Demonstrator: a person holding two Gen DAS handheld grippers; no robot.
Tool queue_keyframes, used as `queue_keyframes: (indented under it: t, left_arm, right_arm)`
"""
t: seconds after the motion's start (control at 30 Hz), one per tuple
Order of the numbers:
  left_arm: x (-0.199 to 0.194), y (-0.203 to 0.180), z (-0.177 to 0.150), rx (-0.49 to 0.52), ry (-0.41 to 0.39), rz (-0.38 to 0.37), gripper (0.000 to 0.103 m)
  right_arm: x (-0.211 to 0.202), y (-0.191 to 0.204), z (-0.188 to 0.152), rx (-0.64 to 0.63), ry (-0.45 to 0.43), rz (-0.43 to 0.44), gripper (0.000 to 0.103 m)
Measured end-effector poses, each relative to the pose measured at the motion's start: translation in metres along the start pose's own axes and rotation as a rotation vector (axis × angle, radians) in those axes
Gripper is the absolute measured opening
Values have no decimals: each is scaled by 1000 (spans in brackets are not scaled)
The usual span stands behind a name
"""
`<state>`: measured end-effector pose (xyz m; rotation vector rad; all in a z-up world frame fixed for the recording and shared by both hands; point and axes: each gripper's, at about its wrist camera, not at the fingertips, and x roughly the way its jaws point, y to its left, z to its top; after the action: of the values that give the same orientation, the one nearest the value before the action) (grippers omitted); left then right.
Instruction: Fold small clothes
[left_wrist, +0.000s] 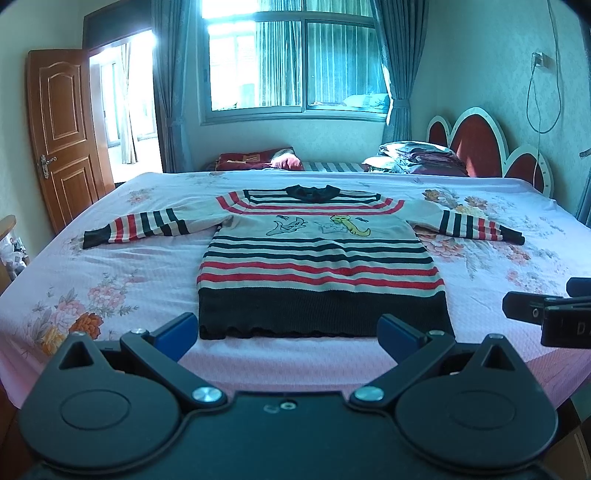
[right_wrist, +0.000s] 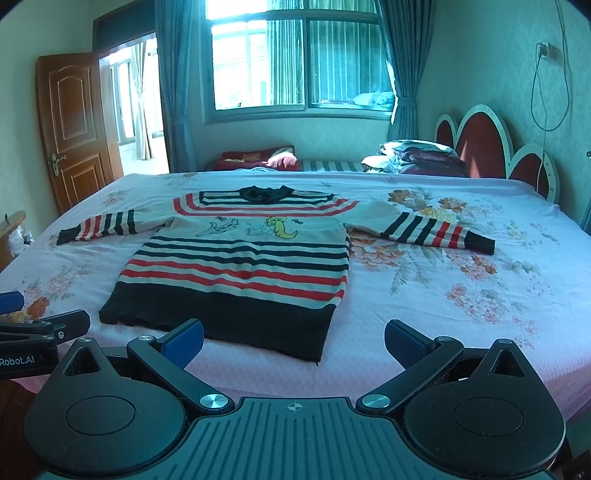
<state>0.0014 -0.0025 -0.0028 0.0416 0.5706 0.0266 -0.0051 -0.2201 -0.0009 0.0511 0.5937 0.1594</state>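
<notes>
1. Lying flat mid-frame, the striped sweater (left_wrist: 321, 258) spreads both sleeves across the pink floral bedsheet (left_wrist: 129, 273).
2. Both the left gripper (left_wrist: 288, 334) and right gripper (right_wrist: 293, 341) gape wide, empty.
3. A wooden door (left_wrist: 62, 136) stands at left; a curtained window (left_wrist: 291, 62) sits top centre.

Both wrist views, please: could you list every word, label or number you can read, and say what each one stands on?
"Robot.AI": white print on the left gripper, cut off by the frame's left edge, so it may be the end of a longer word.
"D": white print on the right gripper, cut off at the frame's right edge; the rest is not readable.
The sweater carries cartoon pictures only, no legible words.
</notes>
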Motion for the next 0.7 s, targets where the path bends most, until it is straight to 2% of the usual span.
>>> queue_keyframes:
  t: [0.27,0.53,0.7]
  left_arm:
    - [16,2,12,13,4,6,103]
    - [52,8,35,7,12,-13,103]
    - [89,19,53,-86,46,-56,103]
  right_arm:
    - [12,-9,10,18,-6,-19,103]
    - [40,-15,34,25,-21,-47,103]
    - [70,-18,52,39,-22,-73,103]
